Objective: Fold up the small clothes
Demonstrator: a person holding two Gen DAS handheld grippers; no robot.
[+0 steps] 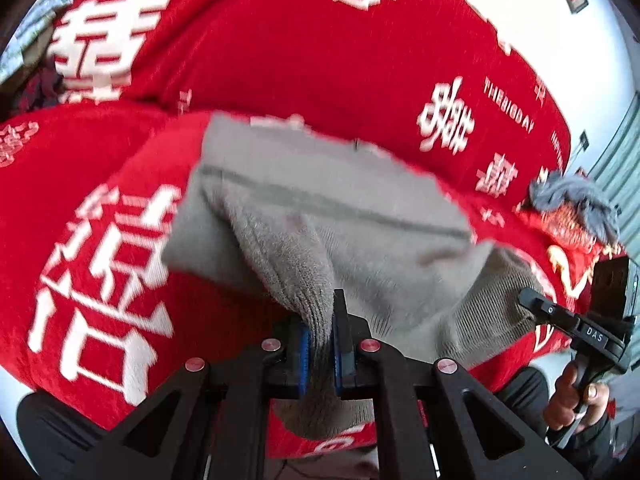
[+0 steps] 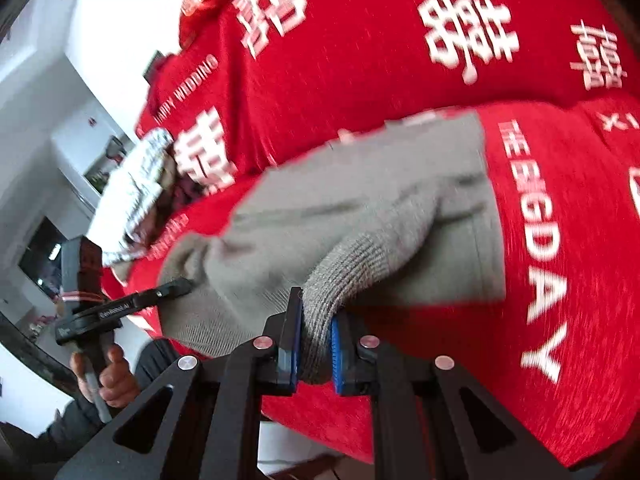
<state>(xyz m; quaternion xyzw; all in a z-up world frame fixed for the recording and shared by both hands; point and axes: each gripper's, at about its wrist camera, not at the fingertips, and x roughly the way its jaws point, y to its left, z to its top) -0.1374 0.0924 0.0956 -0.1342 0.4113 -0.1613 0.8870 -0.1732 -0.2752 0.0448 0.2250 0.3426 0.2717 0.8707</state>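
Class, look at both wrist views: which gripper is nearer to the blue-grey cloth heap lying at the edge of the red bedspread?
Right. The right gripper, shut on the grey garment, sits just below the blue-grey heap. The left gripper grips the same garment farther from it.

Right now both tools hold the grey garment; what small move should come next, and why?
Probably lower both together onto the red cloth. The left tool and right tool each pinch the grey garment, which hangs bunched between them, not yet flat.
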